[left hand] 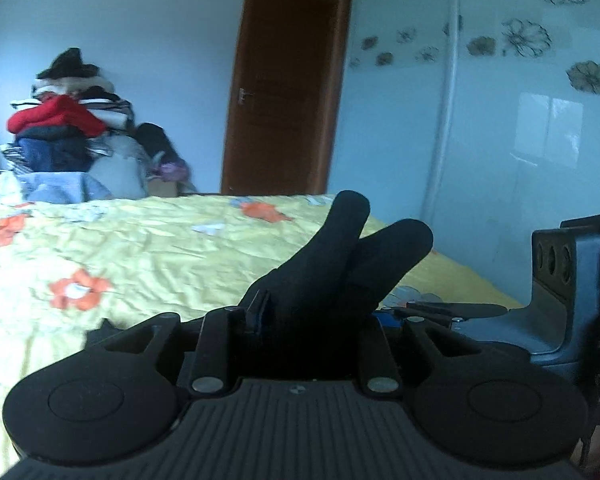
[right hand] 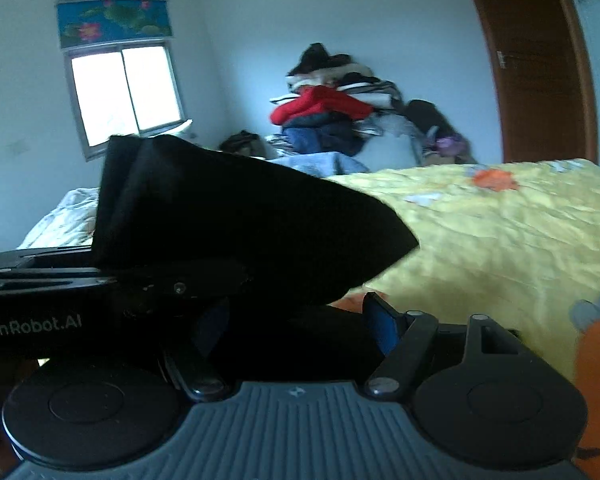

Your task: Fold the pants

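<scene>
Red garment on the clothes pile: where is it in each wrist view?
Left wrist: red fabric garment sits far left, mid-height, in the clothes heap against the wall.
Right wrist: upper centre, right of the window.
Shared landmark: brown wooden door, right of the heap in both.

Pants [left hand: 332, 264] bunched between the left gripper's fingers [left hand: 260, 308], bed [left hand: 140, 248] spreading beneath and beyond them, clothes pile [left hand: 64, 128] behind the bed's far edge to their left, door [left hand: 284, 92] straight beyond, right gripper [left hand: 572, 292] just to their right.
</scene>
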`<state>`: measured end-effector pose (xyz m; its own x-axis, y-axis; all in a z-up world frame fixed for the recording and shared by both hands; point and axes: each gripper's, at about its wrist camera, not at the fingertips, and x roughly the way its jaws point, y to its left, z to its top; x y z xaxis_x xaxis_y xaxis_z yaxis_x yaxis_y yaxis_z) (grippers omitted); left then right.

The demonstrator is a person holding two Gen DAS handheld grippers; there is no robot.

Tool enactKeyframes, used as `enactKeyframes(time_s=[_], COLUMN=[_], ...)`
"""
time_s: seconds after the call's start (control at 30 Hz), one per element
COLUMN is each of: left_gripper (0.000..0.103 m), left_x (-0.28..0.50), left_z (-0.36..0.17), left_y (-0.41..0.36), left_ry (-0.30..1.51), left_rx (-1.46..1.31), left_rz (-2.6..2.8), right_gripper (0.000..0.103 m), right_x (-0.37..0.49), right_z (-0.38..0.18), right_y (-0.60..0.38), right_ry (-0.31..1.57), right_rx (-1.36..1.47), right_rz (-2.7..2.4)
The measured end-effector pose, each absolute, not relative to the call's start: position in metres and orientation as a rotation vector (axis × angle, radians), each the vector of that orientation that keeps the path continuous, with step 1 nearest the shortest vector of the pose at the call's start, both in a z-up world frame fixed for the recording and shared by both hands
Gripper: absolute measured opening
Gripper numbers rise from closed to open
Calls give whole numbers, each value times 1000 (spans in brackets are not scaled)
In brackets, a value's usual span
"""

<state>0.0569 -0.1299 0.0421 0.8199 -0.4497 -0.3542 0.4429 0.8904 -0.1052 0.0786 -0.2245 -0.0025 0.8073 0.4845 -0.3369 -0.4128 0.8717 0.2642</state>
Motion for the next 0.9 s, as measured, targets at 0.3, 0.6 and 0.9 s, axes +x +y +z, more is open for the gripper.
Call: enactKeyframes(time_s=[0.3,0.6,0.9], left_gripper=[25,31,80], left_x=[76,88,71], left_z=[18,-12,-17], left_y=[-163,-190,-192], left_ry=[431,509,574], left_rx=[-3,51,46], left_rz=[-523,-563,-782], right_gripper=[74,74,74], right_x=[79,71,56], right_z=[-19,-33,-33], right_y=[-255,-278,-352], right_ry=[446,569,568], right_rx=[107,10,182], right_rz=[405,312,-21])
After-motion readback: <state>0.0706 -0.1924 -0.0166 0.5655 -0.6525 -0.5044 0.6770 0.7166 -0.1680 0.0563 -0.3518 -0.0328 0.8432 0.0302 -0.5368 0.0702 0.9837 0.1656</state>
